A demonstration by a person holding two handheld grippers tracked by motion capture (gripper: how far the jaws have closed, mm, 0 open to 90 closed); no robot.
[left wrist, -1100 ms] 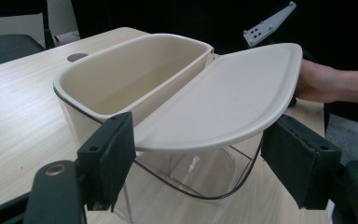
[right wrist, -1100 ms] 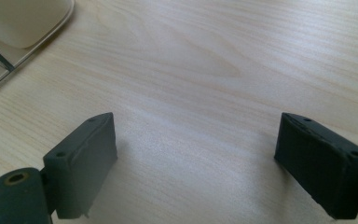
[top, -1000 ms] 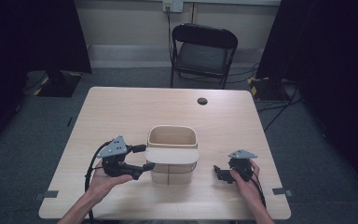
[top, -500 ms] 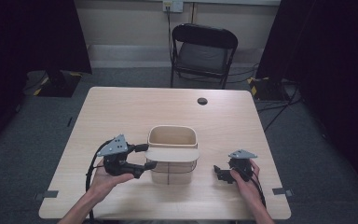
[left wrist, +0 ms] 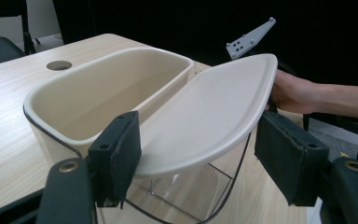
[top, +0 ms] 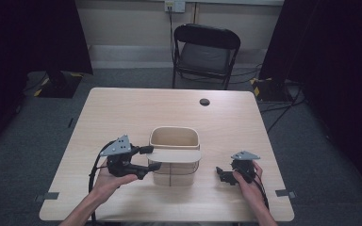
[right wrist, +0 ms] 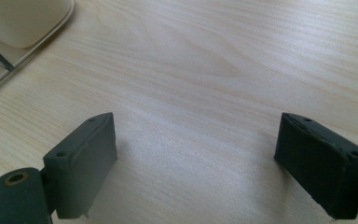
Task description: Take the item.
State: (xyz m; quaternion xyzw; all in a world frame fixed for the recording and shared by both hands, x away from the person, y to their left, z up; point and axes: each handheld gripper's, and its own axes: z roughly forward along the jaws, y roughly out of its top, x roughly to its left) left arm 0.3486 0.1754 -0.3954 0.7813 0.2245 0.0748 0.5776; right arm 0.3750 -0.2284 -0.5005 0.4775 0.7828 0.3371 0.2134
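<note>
A cream bin (top: 174, 136) with a clear lower part (left wrist: 191, 191) stands at the table's front middle. Its cream lid (top: 174, 155) lies tilted over the near half of the opening, and the far half (left wrist: 107, 88) shows an empty inside. My left gripper (top: 153, 157) lies level at the bin's left side. Its jaws have just been closing and straddle the lid's end (left wrist: 205, 112); the far pad (left wrist: 289, 158) is not plainly pressing on it. To the right of the bin my right gripper (top: 220, 174) rests open on the table. Bare wood shows between its fingers (right wrist: 84, 158).
A round black grommet (top: 204, 101) sits in the tabletop at the far middle. Behind the table (top: 122, 113) stands a black folding chair (top: 205, 52). Tape marks lie near the front corners (top: 46, 196). The other hand (left wrist: 298, 91) shows beyond the lid in the left gripper view.
The left gripper's jaws have drawn slightly closer around the lid's end. Both hands, the bin and the lid have stayed where they were.
</note>
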